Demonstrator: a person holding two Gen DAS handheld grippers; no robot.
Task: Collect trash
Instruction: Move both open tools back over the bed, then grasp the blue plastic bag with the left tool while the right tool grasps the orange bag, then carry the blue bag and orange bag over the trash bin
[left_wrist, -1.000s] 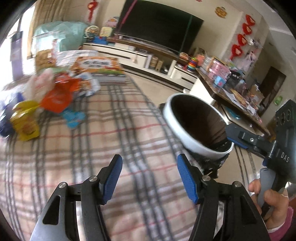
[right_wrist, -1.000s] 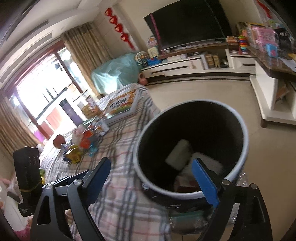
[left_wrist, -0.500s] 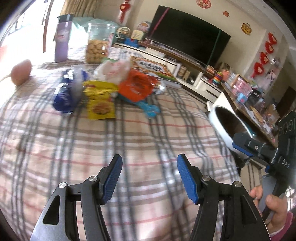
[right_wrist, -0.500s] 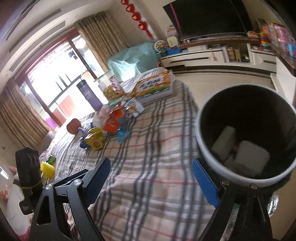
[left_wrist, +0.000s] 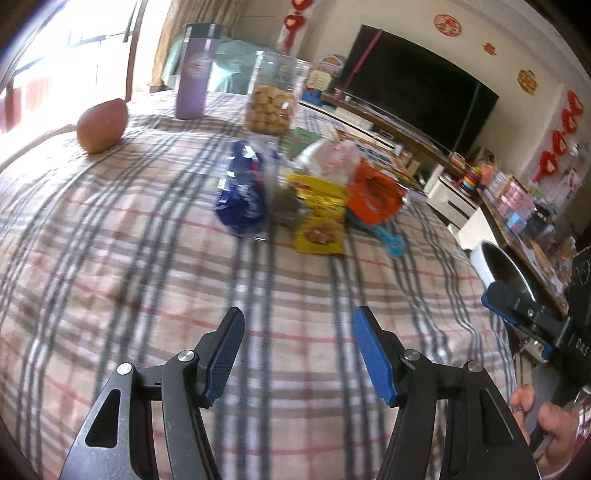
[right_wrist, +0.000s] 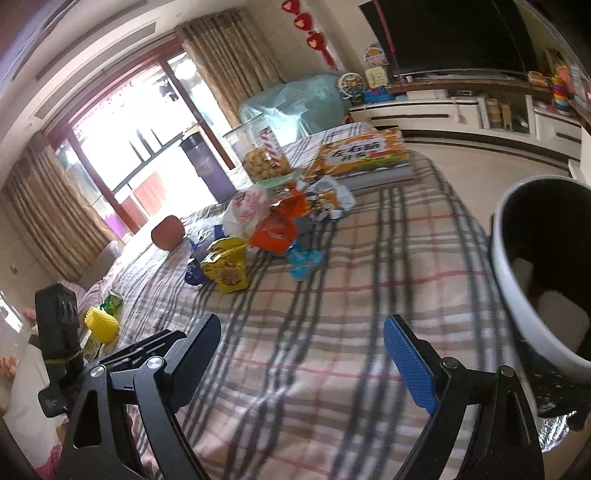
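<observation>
A heap of snack wrappers lies mid-table on the plaid cloth: a blue wrapper, a yellow packet, an orange packet, a white bag and a small light-blue wrapper. The right wrist view shows the same yellow packet and orange packet. A white bin with a black inside holds white scraps, at the table's right edge. My left gripper hangs open and empty over bare cloth, short of the heap. My right gripper is open and empty too, left of the bin.
Behind the heap stand a clear jar of biscuits, a purple flask, a brown pear-shaped object and a flat orange box. A yellow paper cup sits at the table's near left edge. TV cabinet and floor lie beyond.
Both views have swung left, from the bin to the wrapper heap. The bin has slid to the right edge of each view. Both jaws stay as wide as before.
</observation>
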